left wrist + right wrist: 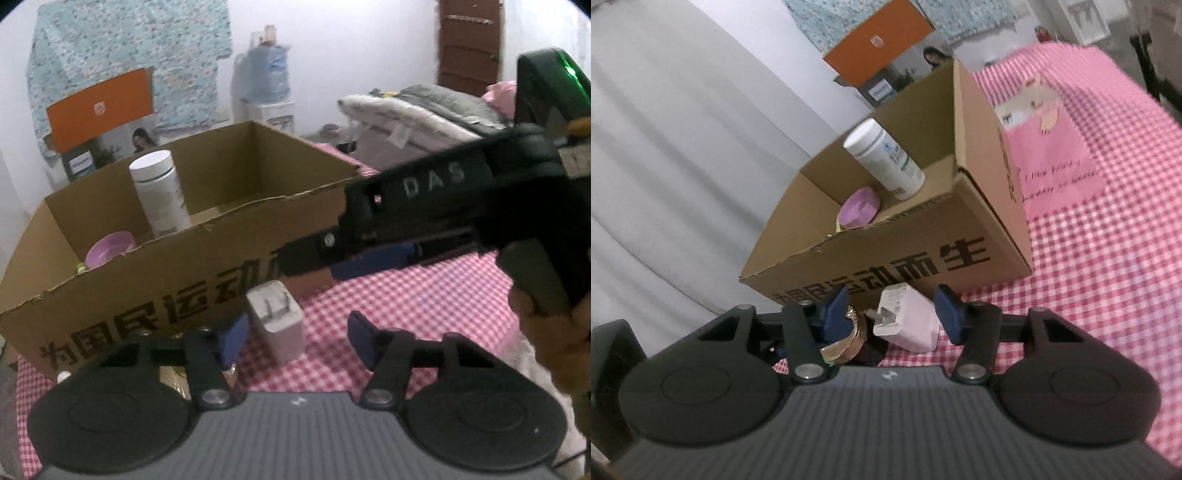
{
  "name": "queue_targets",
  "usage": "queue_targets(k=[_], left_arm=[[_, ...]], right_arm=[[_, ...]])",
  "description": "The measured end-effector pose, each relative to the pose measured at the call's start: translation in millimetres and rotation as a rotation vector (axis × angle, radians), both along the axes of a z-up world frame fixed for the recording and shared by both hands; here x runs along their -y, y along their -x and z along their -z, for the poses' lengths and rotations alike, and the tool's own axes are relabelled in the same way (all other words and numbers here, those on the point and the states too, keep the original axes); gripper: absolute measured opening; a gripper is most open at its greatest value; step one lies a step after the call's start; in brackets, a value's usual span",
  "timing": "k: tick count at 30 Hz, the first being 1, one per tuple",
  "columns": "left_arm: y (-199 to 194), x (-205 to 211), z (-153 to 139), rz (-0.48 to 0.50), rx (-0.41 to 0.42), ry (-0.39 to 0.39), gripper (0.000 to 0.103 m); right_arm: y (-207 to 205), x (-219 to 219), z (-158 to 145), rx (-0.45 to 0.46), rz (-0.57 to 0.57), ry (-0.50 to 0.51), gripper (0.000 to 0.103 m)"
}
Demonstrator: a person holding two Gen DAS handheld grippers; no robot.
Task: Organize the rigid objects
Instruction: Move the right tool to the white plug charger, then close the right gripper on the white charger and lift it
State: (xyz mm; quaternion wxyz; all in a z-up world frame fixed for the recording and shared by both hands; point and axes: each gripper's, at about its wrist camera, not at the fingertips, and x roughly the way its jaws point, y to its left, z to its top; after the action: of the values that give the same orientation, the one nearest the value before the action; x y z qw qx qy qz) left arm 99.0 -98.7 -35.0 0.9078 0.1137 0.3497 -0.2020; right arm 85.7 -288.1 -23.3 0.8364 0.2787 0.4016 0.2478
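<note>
white charger plug [908, 318] stands on the pink checked tablecloth [1100, 266] just before the cardboard box [886, 258]. it sits between the right gripper [892, 314] pads, touching neither, while the left gripper [295, 341] brackets it too, also unclenched. white bottle [160, 192] and purple bowl [109, 253] sit inside the box.

A pink checked cloth [1108, 258] covers the desk, with a pink cartoon patch [1049, 147] on it. At eleven o'clock an orange box [99, 109] leans on the wall under a patterned sheet [129, 48]. A water dispenser [267, 77] stands at twelve, folded bedding [424, 105] at two.
</note>
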Motion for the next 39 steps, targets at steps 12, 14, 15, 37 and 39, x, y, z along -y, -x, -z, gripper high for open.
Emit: queue_targets(k=[12,14,15,37,39], left_arm=[[-31,4,6,-0.057,-0.095,-0.019,0.037],[-33,5,7,-0.06,-0.107,-0.025,0.037],[-34,6,7,-0.059,-0.115,-0.021,0.037],[-11,30,14,0.056,-0.185,0.086,0.036],[-10,32,14,0.064,-0.18,0.08,0.036]], right_arm=[[-35,-10,28,-0.093,-0.008,-0.035,0.042],[-36,-10,31,-0.101,-0.009,-0.035,0.039],[-37,-11,33,-0.106,-0.008,-0.034,0.038],[10,28,37,-0.131,0.076,-0.03,0.038],[14,30,38,-0.131,0.085,-0.034,0.039]])
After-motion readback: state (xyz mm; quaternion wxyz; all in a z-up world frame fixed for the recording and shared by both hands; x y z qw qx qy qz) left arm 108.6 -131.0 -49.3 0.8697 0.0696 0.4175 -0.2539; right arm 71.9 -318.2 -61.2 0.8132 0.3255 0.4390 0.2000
